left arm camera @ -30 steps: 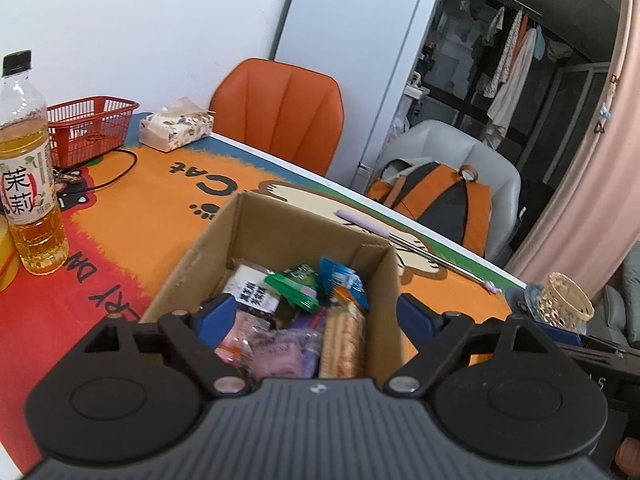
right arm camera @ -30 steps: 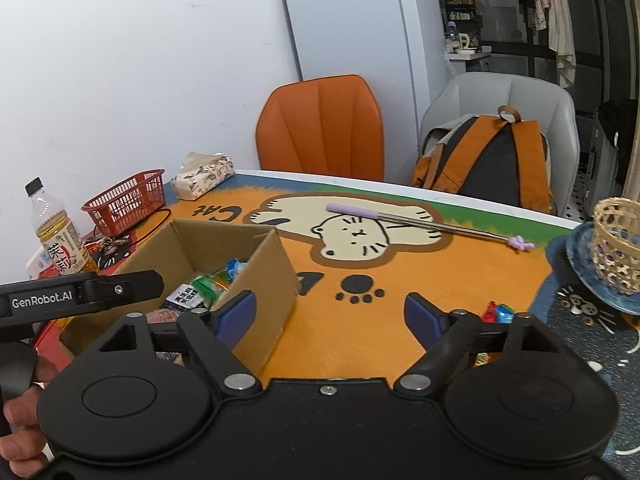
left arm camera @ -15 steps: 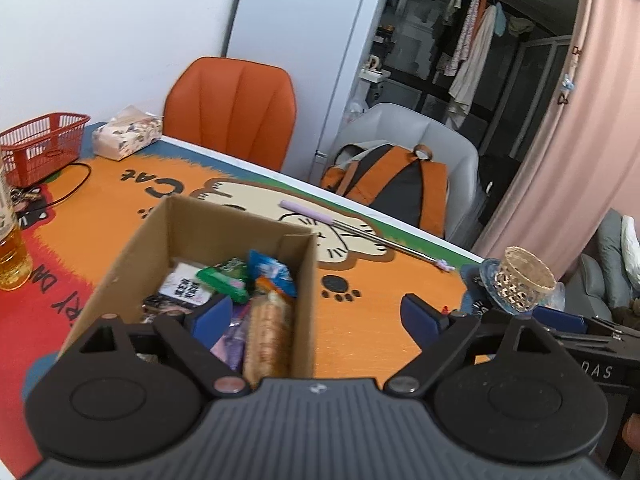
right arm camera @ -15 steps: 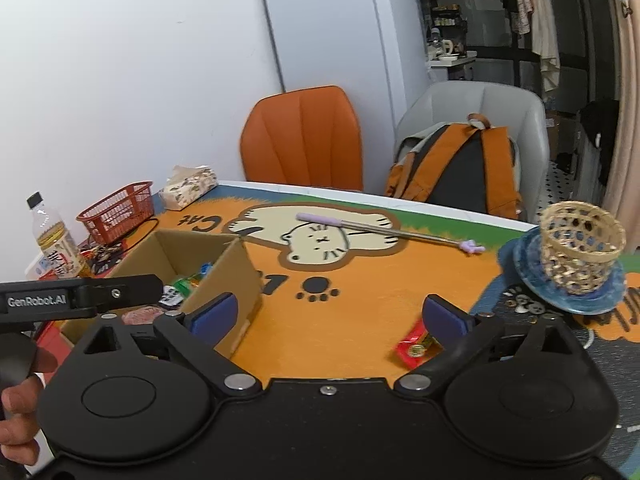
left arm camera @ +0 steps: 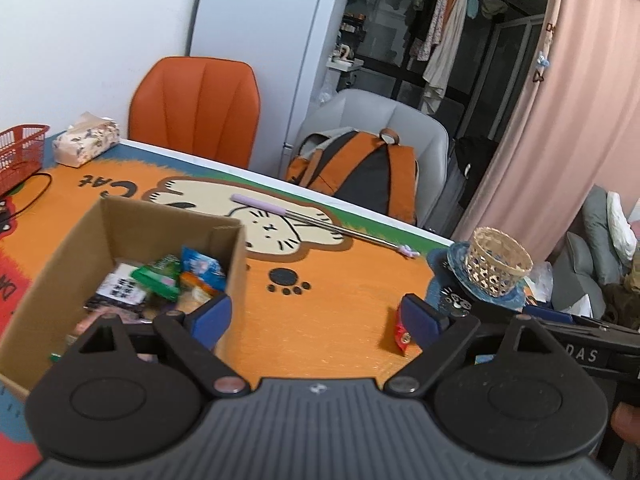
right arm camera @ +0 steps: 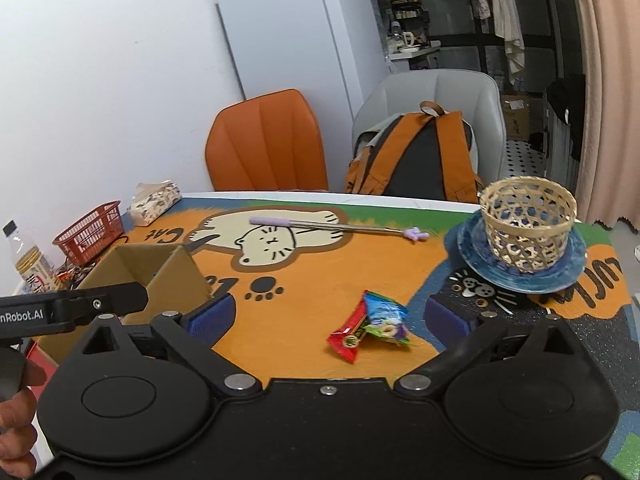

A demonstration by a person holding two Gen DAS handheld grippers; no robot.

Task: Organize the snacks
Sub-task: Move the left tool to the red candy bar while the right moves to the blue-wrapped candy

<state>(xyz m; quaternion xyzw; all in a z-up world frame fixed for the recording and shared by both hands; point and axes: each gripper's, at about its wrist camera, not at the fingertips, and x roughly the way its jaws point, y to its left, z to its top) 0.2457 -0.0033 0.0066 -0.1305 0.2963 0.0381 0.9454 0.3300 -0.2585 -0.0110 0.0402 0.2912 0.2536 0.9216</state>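
While both tools hover over the orange cat-print bench [right arm camera: 304, 320], the right hand-held gripper [right arm camera: 326, 316] is spread wide with nothing in it, a red snack packet [right arm camera: 348, 334] and a blue-green one [right arm camera: 386, 318] lying between its fingers, print too small to read. Equally released, the left hand-held gripper [left arm camera: 316, 316], marked "nRobot.AI" with its start cut off, stands by the cardboard box [left arm camera: 52, 276] of snacks; the mat reads "Cat".
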